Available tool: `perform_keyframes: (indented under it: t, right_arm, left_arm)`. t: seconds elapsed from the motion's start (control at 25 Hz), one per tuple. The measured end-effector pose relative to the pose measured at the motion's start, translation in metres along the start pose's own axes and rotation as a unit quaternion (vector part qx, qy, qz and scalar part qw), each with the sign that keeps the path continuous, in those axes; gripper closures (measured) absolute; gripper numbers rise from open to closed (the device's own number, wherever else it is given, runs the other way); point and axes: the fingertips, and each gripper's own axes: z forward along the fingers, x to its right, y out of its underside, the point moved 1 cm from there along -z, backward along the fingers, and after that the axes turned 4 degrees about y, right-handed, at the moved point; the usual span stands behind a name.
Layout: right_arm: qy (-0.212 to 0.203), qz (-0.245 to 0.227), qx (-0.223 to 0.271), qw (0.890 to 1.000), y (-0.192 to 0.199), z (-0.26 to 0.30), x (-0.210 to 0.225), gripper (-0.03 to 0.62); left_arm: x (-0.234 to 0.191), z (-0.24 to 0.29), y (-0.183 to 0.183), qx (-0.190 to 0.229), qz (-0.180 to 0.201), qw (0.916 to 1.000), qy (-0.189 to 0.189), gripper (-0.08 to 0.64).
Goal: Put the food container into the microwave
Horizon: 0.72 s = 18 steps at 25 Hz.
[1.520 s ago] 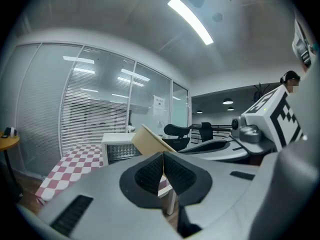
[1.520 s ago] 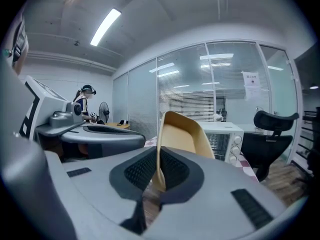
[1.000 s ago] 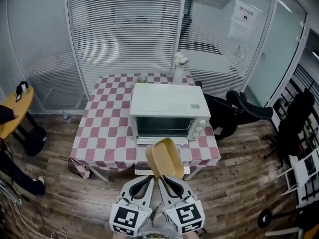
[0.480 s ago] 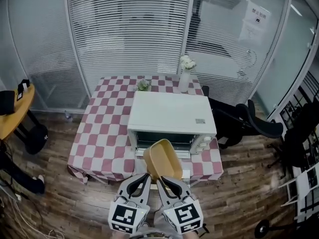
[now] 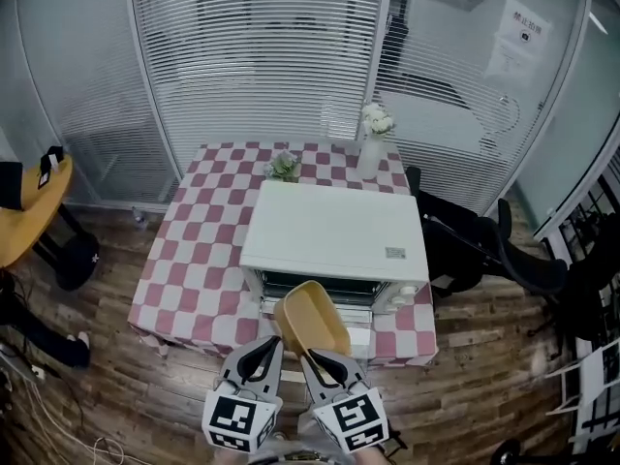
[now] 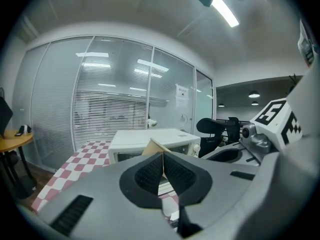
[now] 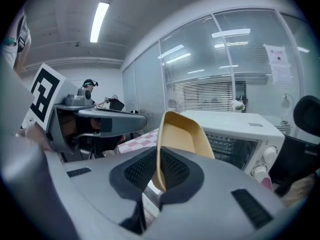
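Note:
A tan food container [image 5: 312, 320] hangs tilted in front of the white microwave [image 5: 334, 231], which stands on the checkered table [image 5: 194, 260]. My left gripper [image 5: 271, 355] and right gripper [image 5: 312, 358] each pinch its near rim, side by side. In the left gripper view the jaws [image 6: 162, 156] are shut on the thin container edge [image 6: 152, 146], with the microwave [image 6: 145, 136] beyond. In the right gripper view the jaws [image 7: 159, 159] are shut on the container wall [image 7: 182, 136], just short of the microwave [image 7: 240, 129]. Its door looks folded down.
A white vase of flowers [image 5: 371, 148] and a small plant [image 5: 283, 167] stand behind the microwave. A black office chair [image 5: 484, 250] sits to the right of the table, a yellow round table [image 5: 34, 211] to the left. Glass walls with blinds close the back.
The view has closed in on the table. The container, still held by both grippers, now sits right at the microwave's front opening instead of short of it.

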Motion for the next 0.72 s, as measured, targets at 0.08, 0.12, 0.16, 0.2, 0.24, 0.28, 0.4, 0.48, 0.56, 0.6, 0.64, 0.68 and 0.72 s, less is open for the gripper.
perform_keyframes:
  t: [0.08, 0.12, 0.16, 0.2, 0.24, 0.28, 0.4, 0.48, 0.56, 0.6, 0.64, 0.68, 0.72]
  right_arm:
    - [-0.010, -0.004, -0.010, 1.000, 0.004, 0.006, 0.006, 0.578]
    - [-0.017, -0.004, -0.018, 1.000, 0.007, 0.009, 0.008, 0.578]
    - [-0.024, -0.003, -0.027, 0.999, 0.011, 0.011, 0.010, 0.578]
    - [-0.032, -0.003, -0.032, 0.999, 0.016, 0.015, 0.012, 0.578]
    - [-0.039, -0.001, -0.036, 0.999, 0.021, 0.018, 0.014, 0.578]
    - [-0.044, 0.001, -0.040, 0.998, 0.025, 0.022, 0.017, 0.578]
    - [-0.058, 0.000, -0.057, 0.997, 0.038, 0.031, 0.026, 0.578]
    - [-0.065, -0.002, -0.064, 0.996, 0.044, 0.037, 0.034, 0.578]
    - [-0.069, -0.005, -0.077, 0.995, 0.048, 0.040, 0.042, 0.578]
    - [-0.070, -0.008, -0.084, 0.994, 0.050, 0.043, 0.047, 0.578]
    - [-0.069, -0.013, -0.089, 0.994, 0.052, 0.045, 0.052, 0.578]
    - [-0.069, -0.019, -0.092, 0.993, 0.054, 0.047, 0.057, 0.578]
    - [-0.070, -0.025, -0.094, 0.993, 0.055, 0.049, 0.061, 0.578]
  left_arm:
    - [-0.003, 0.007, 0.002, -0.005, -0.006, 0.9999, -0.008, 0.546]
    - [-0.004, 0.010, 0.003, -0.007, -0.009, 0.9999, -0.011, 0.546]
    - [-0.005, 0.014, 0.004, -0.009, -0.011, 0.9998, -0.014, 0.546]
    - [-0.006, 0.018, 0.004, -0.011, -0.012, 0.9997, -0.017, 0.546]
    - [-0.008, 0.022, 0.004, -0.013, -0.013, 0.9996, -0.020, 0.546]
    - [-0.009, 0.027, 0.004, -0.015, -0.014, 0.9995, -0.022, 0.546]
    - [-0.011, 0.041, 0.005, -0.021, -0.016, 0.9992, -0.029, 0.546]
    - [-0.010, 0.049, 0.006, -0.025, -0.018, 0.9990, -0.032, 0.546]
    - [-0.011, 0.057, 0.009, -0.029, -0.024, 0.9987, -0.035, 0.546]
    - [-0.013, 0.060, 0.009, -0.030, -0.028, 0.9984, -0.038, 0.546]
    - [-0.015, 0.062, 0.010, -0.031, -0.032, 0.9981, -0.043, 0.546]
    - [-0.016, 0.063, 0.010, -0.031, -0.035, 0.9977, -0.048, 0.546]
    - [-0.018, 0.065, 0.010, -0.031, -0.036, 0.9974, -0.053, 0.546]
